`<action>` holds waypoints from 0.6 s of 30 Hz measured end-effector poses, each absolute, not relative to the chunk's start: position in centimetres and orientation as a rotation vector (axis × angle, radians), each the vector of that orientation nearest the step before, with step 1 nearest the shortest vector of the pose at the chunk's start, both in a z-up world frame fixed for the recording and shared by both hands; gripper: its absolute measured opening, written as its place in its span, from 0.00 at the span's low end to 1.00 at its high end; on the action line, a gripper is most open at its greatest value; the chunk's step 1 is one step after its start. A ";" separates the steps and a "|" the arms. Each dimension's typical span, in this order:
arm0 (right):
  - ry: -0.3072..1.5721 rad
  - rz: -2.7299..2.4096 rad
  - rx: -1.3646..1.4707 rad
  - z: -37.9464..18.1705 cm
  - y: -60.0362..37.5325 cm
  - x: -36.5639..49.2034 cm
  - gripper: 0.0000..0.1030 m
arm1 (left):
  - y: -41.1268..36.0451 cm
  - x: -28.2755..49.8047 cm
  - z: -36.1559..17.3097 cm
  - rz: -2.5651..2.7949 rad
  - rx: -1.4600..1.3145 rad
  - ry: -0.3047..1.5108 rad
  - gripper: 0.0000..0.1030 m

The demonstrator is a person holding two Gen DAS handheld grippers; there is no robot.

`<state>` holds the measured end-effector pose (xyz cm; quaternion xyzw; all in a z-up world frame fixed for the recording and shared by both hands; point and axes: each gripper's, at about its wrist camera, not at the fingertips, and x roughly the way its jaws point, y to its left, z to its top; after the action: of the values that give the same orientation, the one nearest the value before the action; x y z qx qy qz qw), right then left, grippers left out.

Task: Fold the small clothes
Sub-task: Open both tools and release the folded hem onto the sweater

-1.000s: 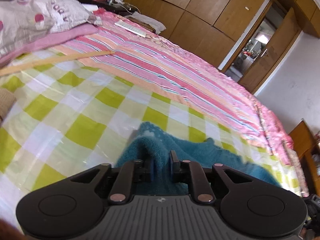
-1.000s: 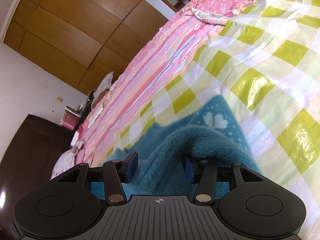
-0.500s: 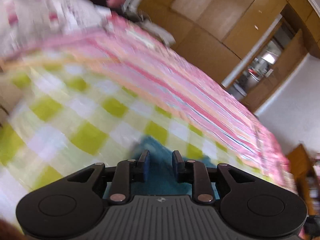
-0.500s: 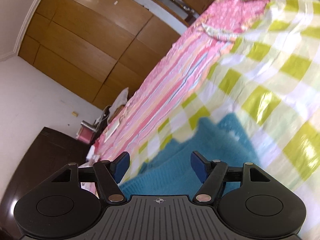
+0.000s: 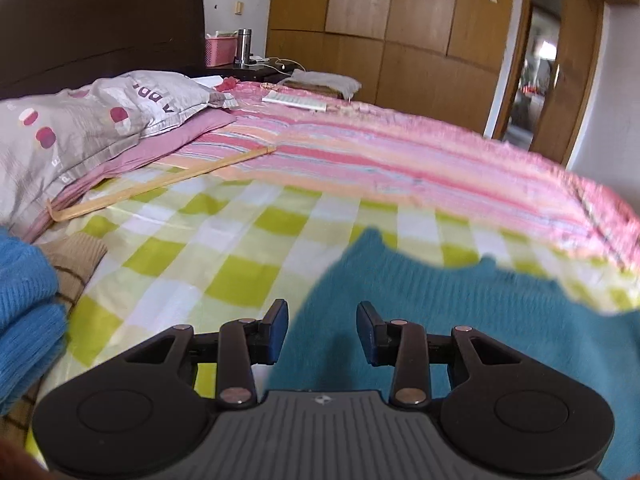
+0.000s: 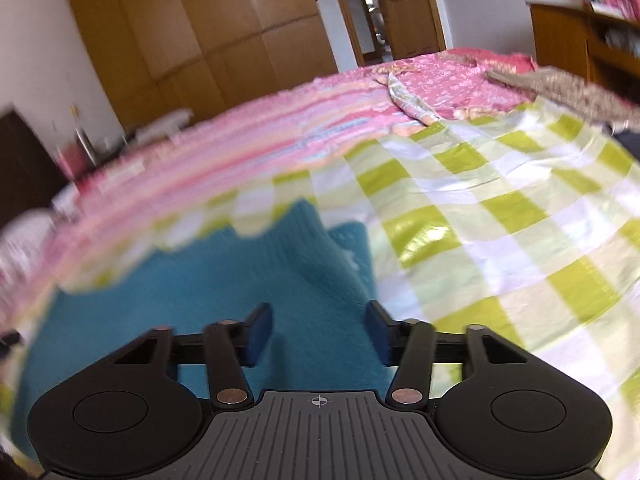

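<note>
A teal knitted garment (image 5: 460,312) lies flat on the green and white checked sheet (image 5: 224,248). My left gripper (image 5: 322,330) is open and empty, raised over the garment's left edge. In the right wrist view the same teal garment (image 6: 208,292) lies on the checked sheet (image 6: 500,240), with a fold ridge running up its right side. My right gripper (image 6: 318,332) is open and empty, raised over the garment's right part.
A bright blue knit (image 5: 24,312) and a tan garment (image 5: 76,256) lie at the left. A grey pillow (image 5: 80,124) and a wooden stick (image 5: 160,182) lie behind. A pink striped blanket (image 5: 400,160) covers the far bed. Wardrobes (image 5: 380,40) and a doorway (image 5: 536,80) stand beyond.
Both grippers opened and let go of the teal garment, then lifted and levelled out. The garment now lies flat on the sheet.
</note>
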<state>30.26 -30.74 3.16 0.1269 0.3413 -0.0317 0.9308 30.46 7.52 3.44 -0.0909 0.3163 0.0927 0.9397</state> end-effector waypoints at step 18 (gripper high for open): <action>0.752 -0.153 0.098 0.8 -30.4 30.6 0.17 | 6.4 28.5 2.6 0.220 -0.056 0.653 0.42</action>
<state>30.59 -30.37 0.81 0.0476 0.3665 -0.0745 0.9262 28.50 6.42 2.61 -0.0275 0.3199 0.1077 0.9409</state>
